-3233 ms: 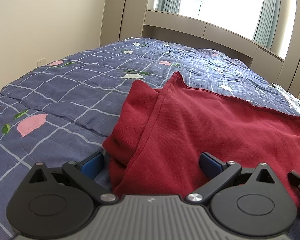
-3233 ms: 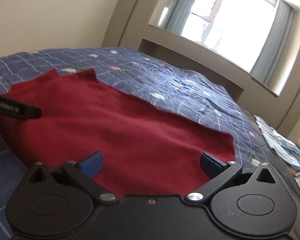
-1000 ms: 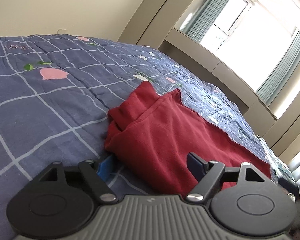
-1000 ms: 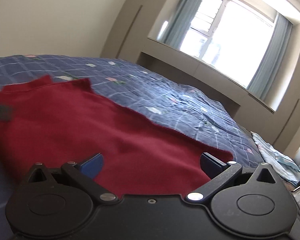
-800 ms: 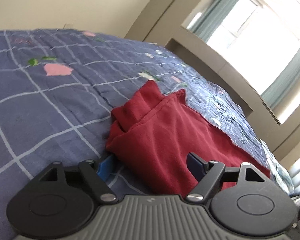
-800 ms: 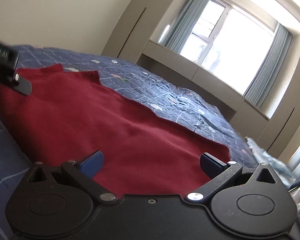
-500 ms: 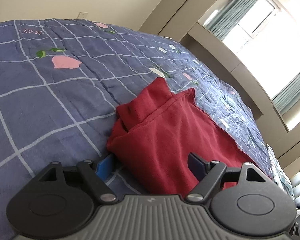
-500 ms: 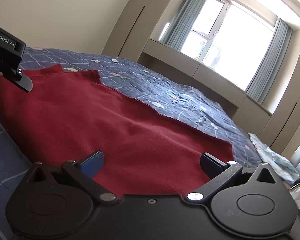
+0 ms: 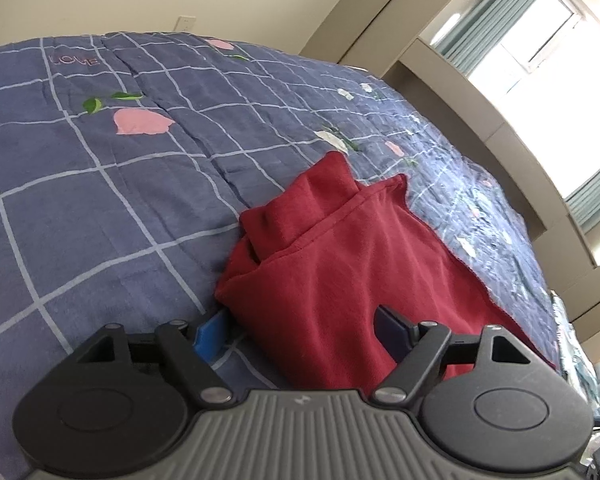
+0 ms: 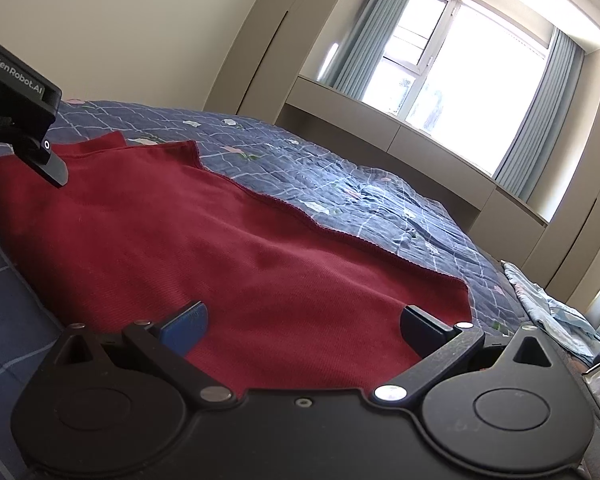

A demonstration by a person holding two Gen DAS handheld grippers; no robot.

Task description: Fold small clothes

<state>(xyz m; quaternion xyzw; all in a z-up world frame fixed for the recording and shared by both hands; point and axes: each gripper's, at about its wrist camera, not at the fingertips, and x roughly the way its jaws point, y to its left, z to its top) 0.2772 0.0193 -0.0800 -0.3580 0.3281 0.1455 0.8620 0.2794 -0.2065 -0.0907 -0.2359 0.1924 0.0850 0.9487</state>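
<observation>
One red garment (image 9: 340,264) lies on one blue quilt (image 9: 100,184).

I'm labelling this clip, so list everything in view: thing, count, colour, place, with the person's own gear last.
red garment: one, dark red, lying partly folded on the bed, in front of both grippers.
bedspread: one, blue with white grid and pink flowers, under the garment.
light patterned cloth: one, pale blue-white, at the bed's far right edge.
window: one, bright, with grey-blue curtains, behind the bed.
wall socket: one, white, on the cream wall.
left hand-held gripper: black, blue pads, open at the garment's left corner.
right hand-held gripper: black, open over the garment's near edge.
</observation>
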